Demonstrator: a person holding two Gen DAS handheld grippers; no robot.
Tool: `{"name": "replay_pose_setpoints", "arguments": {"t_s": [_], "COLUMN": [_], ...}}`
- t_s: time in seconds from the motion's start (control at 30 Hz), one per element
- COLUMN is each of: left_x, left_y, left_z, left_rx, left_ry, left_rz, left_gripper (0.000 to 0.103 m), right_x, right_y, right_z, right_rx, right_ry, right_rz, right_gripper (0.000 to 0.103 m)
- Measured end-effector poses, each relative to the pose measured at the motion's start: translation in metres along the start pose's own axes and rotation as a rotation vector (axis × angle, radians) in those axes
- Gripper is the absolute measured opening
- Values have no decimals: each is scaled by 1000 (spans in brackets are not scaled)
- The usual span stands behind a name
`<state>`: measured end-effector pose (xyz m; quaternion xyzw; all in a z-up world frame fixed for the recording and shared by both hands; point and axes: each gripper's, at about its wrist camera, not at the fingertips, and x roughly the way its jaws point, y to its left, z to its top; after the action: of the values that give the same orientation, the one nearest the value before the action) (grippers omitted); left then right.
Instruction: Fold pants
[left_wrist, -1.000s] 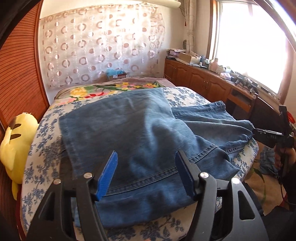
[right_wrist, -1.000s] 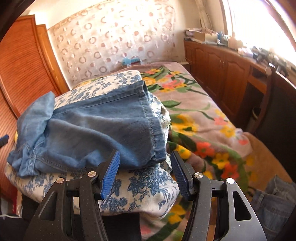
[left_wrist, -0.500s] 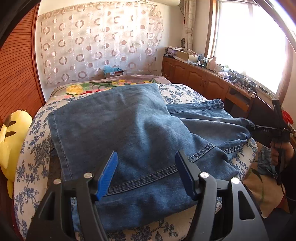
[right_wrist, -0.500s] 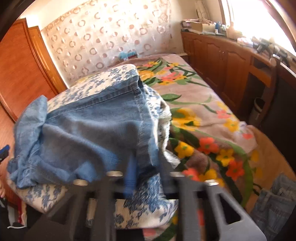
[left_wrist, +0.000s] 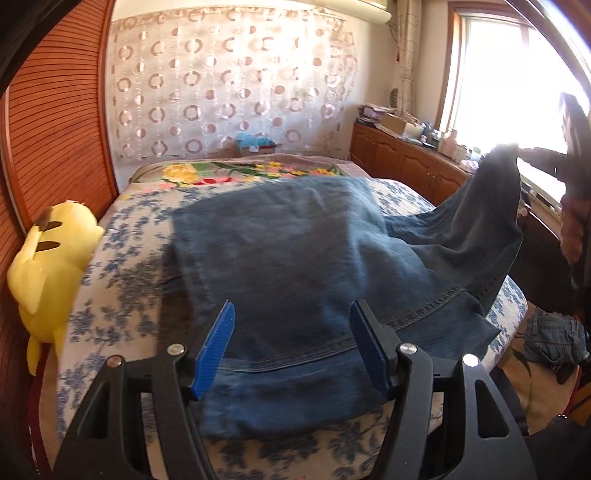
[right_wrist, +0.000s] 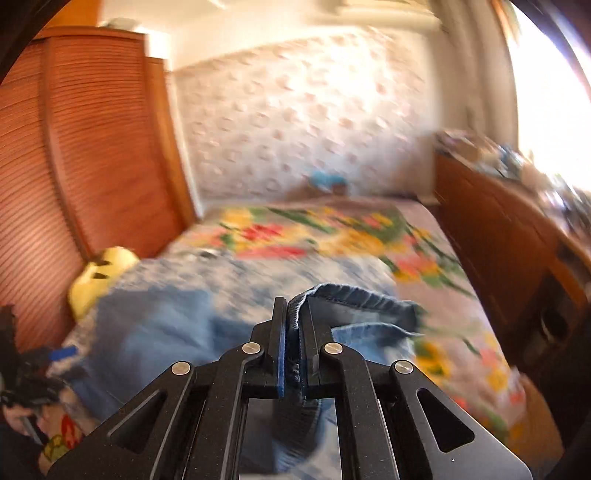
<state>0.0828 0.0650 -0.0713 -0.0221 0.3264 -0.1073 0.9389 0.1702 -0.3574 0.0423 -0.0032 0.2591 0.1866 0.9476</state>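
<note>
Blue denim pants (left_wrist: 288, 258) lie partly folded on a blue-flowered cushion on the bed. My left gripper (left_wrist: 291, 350) is open and empty, hovering just above the near waistband end. My right gripper (right_wrist: 293, 336) is shut on the pants' hem (right_wrist: 354, 295) and holds it lifted above the bed. In the left wrist view the lifted leg (left_wrist: 491, 206) rises at the right towards the right gripper (left_wrist: 576, 184), whose jaws are hidden there. The right wrist view is blurred by motion.
A yellow plush toy (left_wrist: 48, 258) lies at the cushion's left edge against a wooden wardrobe (left_wrist: 48, 129). A floral blanket (right_wrist: 332, 236) covers the bed beyond. Wooden cabinets (left_wrist: 406, 166) run under the window at right. More denim (left_wrist: 550, 339) lies on the floor.
My right gripper has closed on the pants' hem and lifted it up, raising one leg off the bed. My left gripper stayed open and shifted slightly right.
</note>
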Motion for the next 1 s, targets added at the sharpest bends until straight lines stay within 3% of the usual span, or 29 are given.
{"name": "replay_pose_setpoints", "arguments": {"t_s": [0.2,0.3,0.4,0.53,0.63,0.73,0.8,1.0], "left_x": [-20,-28,-31,-32,-29,-25,-23,-15], "left_y": [33,50,64,73,73,68,61,40], "left_z": [0,-1,-2,-5,-5,-4,-3,4], "left_rx": [-44,-71,-99,-108,-111,-104,-93,-55], "left_ry": [-28,-44,-47,-46,-43,-36,-32,-29], "left_rz": [49,69,85,98,97,90,82,53], "left_gripper": [64,64,64,64,64,64,64,64], "right_x": [11,18,27,53,65,65,60,48], "right_y": [116,170,208,218,216,213,205,171], "right_z": [40,40,24,-4,-19,-29,-33,-48], "right_rx": [-130,-187,-251,-263,-262,-272,-271,-263], "right_ry": [-40,-15,30,122,175,208,208,196], "right_rz": [218,336,397,401,385,396,396,332], "right_gripper": [2,2,2,2,8,27,45,45]}}
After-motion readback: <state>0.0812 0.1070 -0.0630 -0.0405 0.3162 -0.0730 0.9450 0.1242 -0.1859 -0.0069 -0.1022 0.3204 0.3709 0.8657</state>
